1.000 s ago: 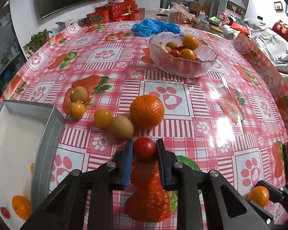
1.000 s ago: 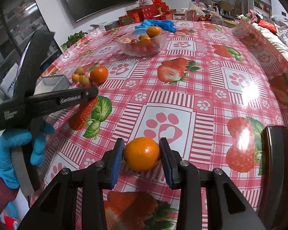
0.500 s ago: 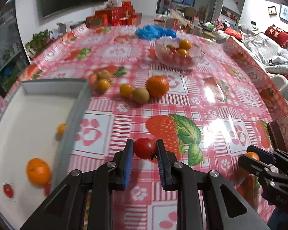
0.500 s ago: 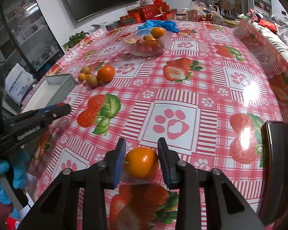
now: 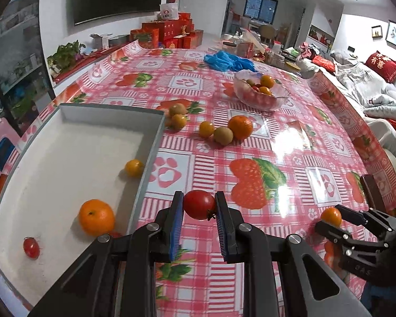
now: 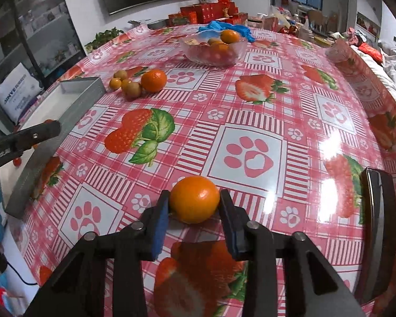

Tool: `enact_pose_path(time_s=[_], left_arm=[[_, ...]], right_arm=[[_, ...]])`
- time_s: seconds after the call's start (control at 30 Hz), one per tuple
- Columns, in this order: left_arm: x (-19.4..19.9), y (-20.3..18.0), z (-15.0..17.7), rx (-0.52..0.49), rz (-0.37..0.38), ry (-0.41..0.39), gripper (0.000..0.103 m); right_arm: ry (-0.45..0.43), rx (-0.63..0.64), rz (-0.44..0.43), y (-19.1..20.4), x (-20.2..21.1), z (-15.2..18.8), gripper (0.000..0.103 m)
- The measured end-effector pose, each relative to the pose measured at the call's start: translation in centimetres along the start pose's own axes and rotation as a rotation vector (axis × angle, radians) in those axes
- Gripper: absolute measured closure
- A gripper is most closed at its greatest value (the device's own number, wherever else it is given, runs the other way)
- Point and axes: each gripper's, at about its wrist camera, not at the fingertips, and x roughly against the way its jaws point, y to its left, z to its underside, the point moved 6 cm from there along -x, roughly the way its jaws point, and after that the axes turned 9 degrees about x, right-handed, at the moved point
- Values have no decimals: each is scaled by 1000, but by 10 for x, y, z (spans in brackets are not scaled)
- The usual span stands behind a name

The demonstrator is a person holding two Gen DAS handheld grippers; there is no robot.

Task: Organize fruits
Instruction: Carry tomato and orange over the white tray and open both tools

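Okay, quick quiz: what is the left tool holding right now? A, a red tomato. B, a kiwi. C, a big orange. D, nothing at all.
A: the left tool has its blue pads pressed on a small red tomato, held above the tablecloth just right of the grey tray.

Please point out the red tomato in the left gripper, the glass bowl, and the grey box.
red tomato [image 5: 199,204], left wrist view, middle of its skin.
glass bowl [image 5: 276,103], left wrist view, near wall.
grey box [image 5: 145,170], left wrist view, right wall.
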Motion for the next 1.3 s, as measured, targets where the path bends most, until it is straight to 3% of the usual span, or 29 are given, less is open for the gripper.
enact_pose_path(time_s=[0.27,0.63,1.0,1.3], left_arm=[[22,29,-9,36,-12,-63,78],[36,101,-19,119,-85,-112,78],[29,153,-6,168,-156,-94,78],[17,164,0,171,-170,-66,78]], right_arm=[[-15,13,-39,19,7,-17,63],[-44,126,-146,99,6,-69,63],[-18,281,-240,197,-16,-110,63],[27,296,-264,225,-40,-127,63]])
